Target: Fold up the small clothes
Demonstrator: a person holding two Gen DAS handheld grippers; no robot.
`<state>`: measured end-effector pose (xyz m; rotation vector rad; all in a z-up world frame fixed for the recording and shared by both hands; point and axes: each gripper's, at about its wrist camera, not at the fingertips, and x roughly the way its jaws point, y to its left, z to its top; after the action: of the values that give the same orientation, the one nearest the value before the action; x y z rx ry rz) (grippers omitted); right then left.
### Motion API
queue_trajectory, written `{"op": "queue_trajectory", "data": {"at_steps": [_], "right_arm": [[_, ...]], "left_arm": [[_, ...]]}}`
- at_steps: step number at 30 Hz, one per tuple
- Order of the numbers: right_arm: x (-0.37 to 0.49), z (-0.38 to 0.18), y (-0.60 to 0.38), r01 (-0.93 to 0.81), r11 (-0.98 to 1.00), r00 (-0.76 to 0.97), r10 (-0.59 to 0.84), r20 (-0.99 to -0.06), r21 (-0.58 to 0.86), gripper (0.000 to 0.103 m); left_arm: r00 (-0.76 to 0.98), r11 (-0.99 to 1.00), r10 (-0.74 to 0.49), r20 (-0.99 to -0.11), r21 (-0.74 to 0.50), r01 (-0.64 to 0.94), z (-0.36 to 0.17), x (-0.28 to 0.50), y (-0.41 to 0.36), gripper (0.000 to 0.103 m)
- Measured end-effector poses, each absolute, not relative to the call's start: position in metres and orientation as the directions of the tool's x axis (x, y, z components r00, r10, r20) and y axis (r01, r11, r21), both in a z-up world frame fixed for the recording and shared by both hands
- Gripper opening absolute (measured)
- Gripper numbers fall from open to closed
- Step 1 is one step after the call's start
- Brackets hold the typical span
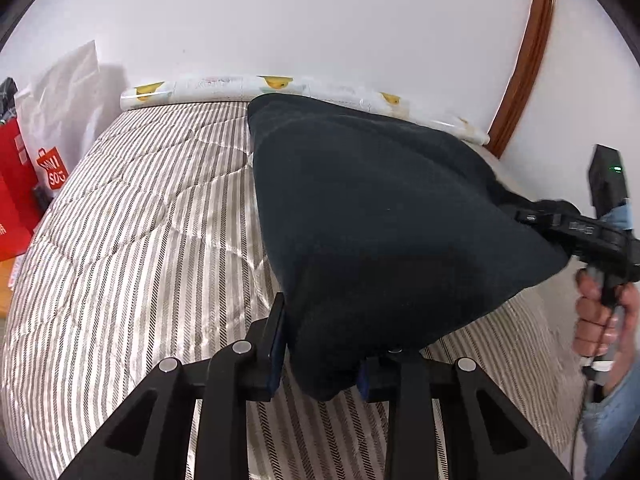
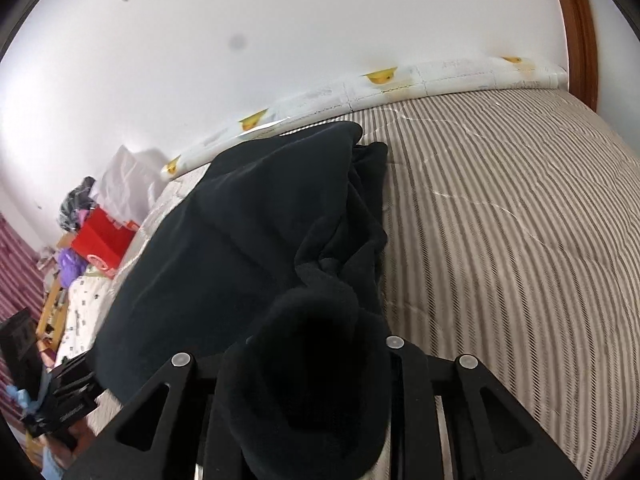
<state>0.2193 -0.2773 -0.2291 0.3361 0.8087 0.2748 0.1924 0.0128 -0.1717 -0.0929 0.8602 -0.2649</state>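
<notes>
A black fleece garment (image 1: pixel 380 216) is held up off the striped bed between both grippers. My left gripper (image 1: pixel 320 360) is shut on its near lower edge; the cloth bunches between the fingers. My right gripper (image 1: pixel 560 228) shows at the right of the left wrist view, held by a hand, shut on the garment's other end. In the right wrist view the garment (image 2: pixel 248 232) drapes away toward the far left and a thick wad of it covers my right gripper (image 2: pixel 308 380). The far end of the garment rests on the bed near the wall.
The bed has a grey and white striped quilt (image 1: pixel 132 240). A rolled mat with yellow ducks (image 1: pixel 208 88) lies along the wall. Red and white shopping bags (image 1: pixel 48 160) stand at the left. A wooden frame (image 1: pixel 528 52) runs up the right wall.
</notes>
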Motion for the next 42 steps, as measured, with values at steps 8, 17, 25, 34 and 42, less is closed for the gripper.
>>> {"op": "queue_trajectory", "data": {"at_steps": [8,17,25,34,42], "right_arm": [[0.175,-0.207,-0.300,-0.099,0.944,0.703,0.289,-0.649,0.314,0.029],[0.164,-0.177,-0.259,-0.190,0.962,0.776,0.269,-0.570,0.196,0.030],[0.172,-0.222,-0.254,-0.133,0.980,0.705,0.197,-0.682,0.146,0.019],[0.168,-0.191,-0.267,-0.146,0.983,0.705,0.179,-0.686,0.107,0.025],[0.222,-0.171,-0.277,-0.131,0.976,0.704,0.215,-0.677,0.174,0.037]], "left_arm": [[0.581,0.959,-0.282,-0.763,-0.213,0.185,-0.172,0.178,0.017,0.030],[0.640,0.940,-0.340,-0.689,-0.257,0.224,-0.145,0.142,0.025,0.041],[0.683,0.965,-0.263,-0.681,-0.168,0.203,-0.132,0.172,0.015,0.042],[0.621,0.963,-0.268,-0.737,-0.181,0.201,-0.166,0.187,0.012,0.043],[0.623,0.951,-0.308,-0.719,-0.219,0.217,-0.146,0.199,0.028,0.043]]}}
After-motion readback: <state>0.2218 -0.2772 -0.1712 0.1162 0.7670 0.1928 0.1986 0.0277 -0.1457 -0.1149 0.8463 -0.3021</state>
